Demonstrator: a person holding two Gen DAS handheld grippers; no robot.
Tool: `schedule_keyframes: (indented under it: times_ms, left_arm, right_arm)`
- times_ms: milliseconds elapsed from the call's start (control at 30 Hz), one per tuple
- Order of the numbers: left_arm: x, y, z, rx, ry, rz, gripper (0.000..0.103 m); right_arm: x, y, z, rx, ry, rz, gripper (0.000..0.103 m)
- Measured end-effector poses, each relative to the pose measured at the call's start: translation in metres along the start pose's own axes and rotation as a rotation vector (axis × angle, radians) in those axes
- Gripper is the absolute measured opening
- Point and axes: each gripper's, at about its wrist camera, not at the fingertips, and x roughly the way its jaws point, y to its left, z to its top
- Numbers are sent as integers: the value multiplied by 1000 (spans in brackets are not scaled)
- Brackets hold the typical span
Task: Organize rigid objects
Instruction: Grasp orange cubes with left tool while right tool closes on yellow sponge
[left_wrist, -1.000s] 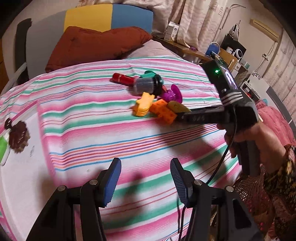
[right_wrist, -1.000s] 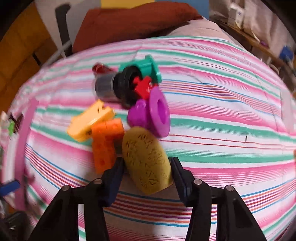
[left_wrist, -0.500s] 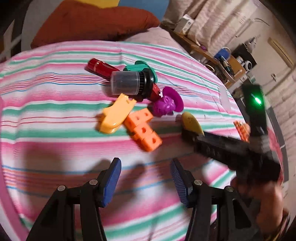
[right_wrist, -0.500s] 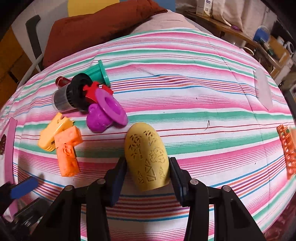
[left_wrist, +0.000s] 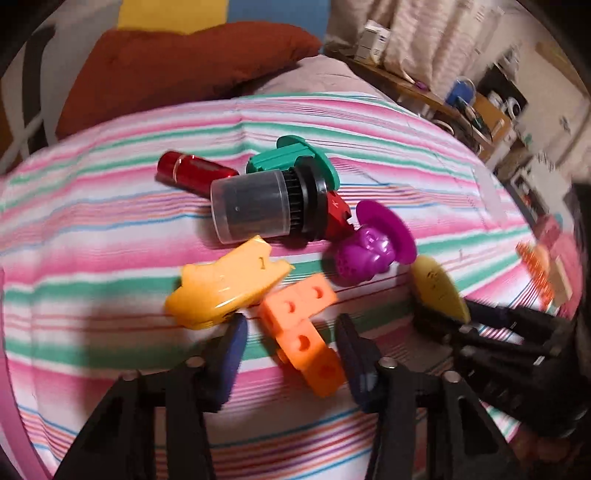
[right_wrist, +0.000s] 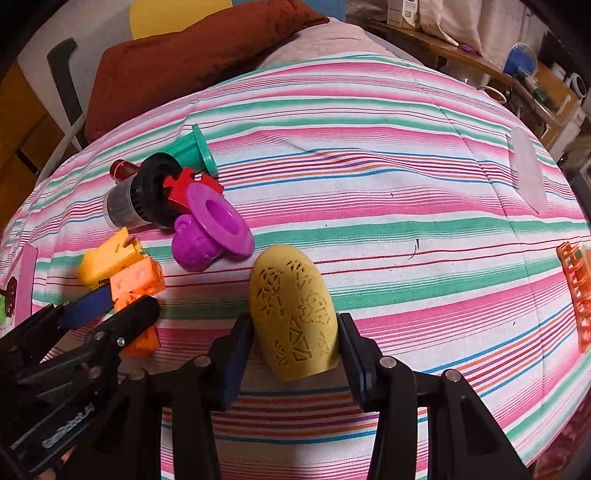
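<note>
Right tongs (right_wrist: 291, 339) grip the yellow oval (right_wrist: 291, 317) at both sides, above the striped bed (right_wrist: 388, 206). Left tongs (left_wrist: 291, 339) have just been closing around the orange block (left_wrist: 303, 328), pads not yet pressing it. The remaining pile lies at 10 o'clock from the oval: purple piece (right_wrist: 210, 232), black-capped jar (right_wrist: 136, 199), green piece (right_wrist: 192, 147), yellow piece (right_wrist: 107, 262).

On the striped cloth (right_wrist: 369, 177): one red tube (left_wrist: 195, 172), one green funnel (left_wrist: 291, 157), one grey canister (left_wrist: 251, 206), one purple piece (left_wrist: 369, 251), one yellow block (left_wrist: 221, 291), one orange block (left_wrist: 299, 321), one mustard egg (right_wrist: 291, 314), one orange rack (right_wrist: 576, 291). One cushion (right_wrist: 192, 59) behind.
</note>
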Motion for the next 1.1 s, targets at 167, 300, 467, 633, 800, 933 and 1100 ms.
schedule_keyframes:
  times_ms: [167,300,467,633,800,933,1100]
  left_arm:
    - [-6,4,-9,71,-25,6,37]
    - [-15,15,-18,68,-26,-12,26]
    - [-29,24,-39,83,-56,-18,26]
    - [-41,32,-56,94,-69,-30,26]
    - [-57,51,-74,24,-80,-64,26]
    - [-70,69,-84,-49,-78,-96,25]
    - [-90,89,-101,-85,-113,-99,25]
  right_arm:
    - [0,2,0,-3,-10,18,47]
    - [-2,5,-1,-10,-21,52,46]
    - [-4,14,-5,-42,-28,73,45]
    - [-6,22,-11,-53,-21,146,45]
    - [-11,43,-19,-122,-27,215,45]
    - [-11,56,-23,-174,-21,207,45]
    - [-9,63,-26,-196,-25,188,45]
